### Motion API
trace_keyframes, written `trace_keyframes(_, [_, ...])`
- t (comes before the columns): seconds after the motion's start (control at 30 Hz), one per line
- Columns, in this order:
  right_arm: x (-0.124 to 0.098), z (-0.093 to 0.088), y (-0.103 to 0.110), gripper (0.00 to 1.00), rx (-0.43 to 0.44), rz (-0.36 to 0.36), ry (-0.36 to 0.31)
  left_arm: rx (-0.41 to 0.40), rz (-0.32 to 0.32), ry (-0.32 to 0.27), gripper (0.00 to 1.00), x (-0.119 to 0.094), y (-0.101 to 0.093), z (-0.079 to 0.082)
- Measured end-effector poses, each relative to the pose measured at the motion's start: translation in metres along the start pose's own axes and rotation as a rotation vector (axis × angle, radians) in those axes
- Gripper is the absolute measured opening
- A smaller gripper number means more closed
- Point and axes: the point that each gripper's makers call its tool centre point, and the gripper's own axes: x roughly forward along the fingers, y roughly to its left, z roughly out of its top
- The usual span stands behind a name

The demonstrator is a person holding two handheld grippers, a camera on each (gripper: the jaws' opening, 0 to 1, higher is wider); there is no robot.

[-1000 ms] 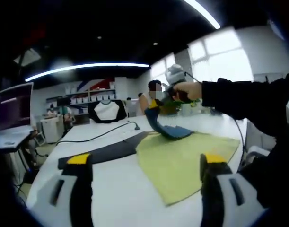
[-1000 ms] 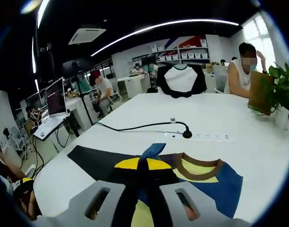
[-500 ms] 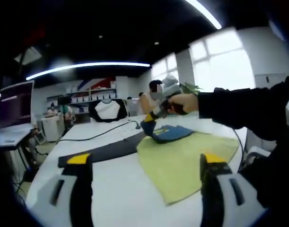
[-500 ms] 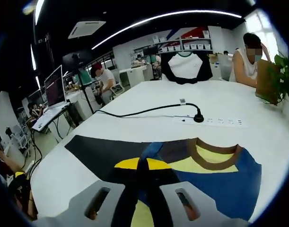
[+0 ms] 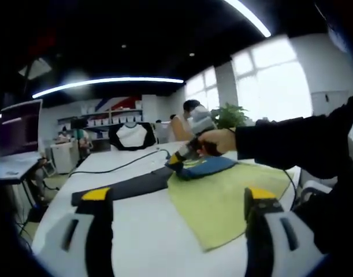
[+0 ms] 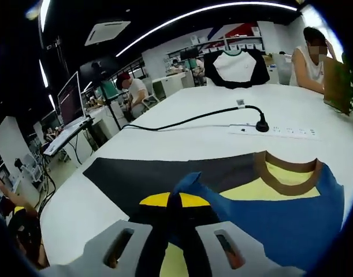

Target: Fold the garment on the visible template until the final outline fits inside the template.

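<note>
Garment [image 6: 280,202]: a blue and yellow shirt with a brown collar, lying on the white table [image 6: 182,135]; in the left gripper view [image 5: 222,196] it shows a broad yellow-green panel spread flat, with a blue part at its far end; one blue edge is drawn up off the table.
Template [image 6: 147,176]: a dark, flat shape on the table, partly under the garment; its bare part reaches out past the garment on the side toward the desks; in the left gripper view [image 5: 127,186] it shows as a dark strip just beside the yellow-green panel.
Right gripper [image 6: 177,202]: yellow-tipped jaws clenched together on the blue edge of the garment, over the line where garment meets template; in the left gripper view [image 5: 175,160] a hand [image 5: 216,140] in a dark sleeve [image 5: 292,141] holds it low at the far end of the garment.
Left gripper [image 5: 176,199]: jaws spread wide apart, nothing between them; it hangs over the near part of the table, one jaw toward the template, the other over the garment's near corner.
Power strip [image 6: 274,131]: white, on the table beyond the garment's collar; a black cable [image 6: 188,120] runs from it across the table, beyond the template.
Black and white shirt [image 6: 237,66]: stands at the far end of the table, well apart from the garment.
Person [image 6: 315,55]: seated at the far end of the table.
</note>
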Motion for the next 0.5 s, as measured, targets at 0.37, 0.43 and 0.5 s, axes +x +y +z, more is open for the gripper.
trace_keyframes(0.37, [0.005,-0.002,0.009,0.03,0.011,0.026,0.003,-0.005,0.002,0.003,1.00,0.001,0.002,-0.002])
trace_keyframes(0.43, [0.003,0.000,0.011,0.03,0.005,0.028,0.000,-0.005,0.002,0.005,1.00,0.000,0.003,-0.002])
trace_keyframes(0.5, [0.000,0.002,0.014,0.03,-0.013,0.028,-0.002,-0.004,0.003,0.004,1.00,0.000,0.003,-0.002])
